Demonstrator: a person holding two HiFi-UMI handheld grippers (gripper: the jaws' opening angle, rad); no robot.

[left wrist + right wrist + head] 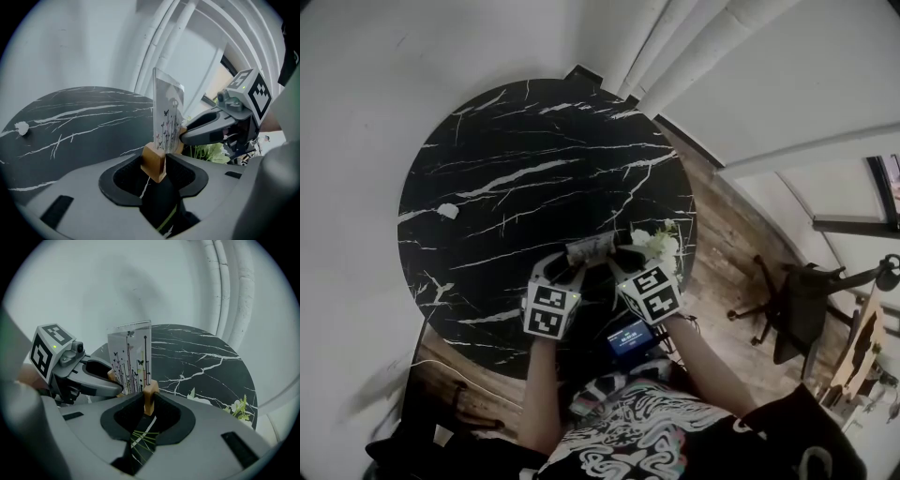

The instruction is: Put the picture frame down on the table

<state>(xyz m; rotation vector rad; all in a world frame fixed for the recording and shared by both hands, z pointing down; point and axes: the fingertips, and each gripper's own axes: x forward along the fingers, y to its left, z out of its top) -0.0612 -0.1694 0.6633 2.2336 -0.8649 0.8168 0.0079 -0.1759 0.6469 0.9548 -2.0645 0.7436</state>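
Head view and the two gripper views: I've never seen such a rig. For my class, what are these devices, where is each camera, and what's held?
No robot: a person holds two hand-held grippers. The head view looks down from the person's head onto a round black table. The other cameras ride on the left hand-held gripper and right hand-held gripper. Each grips the upright clear picture frame by its wooden base. White flowers and a small white scrap lie on the table.
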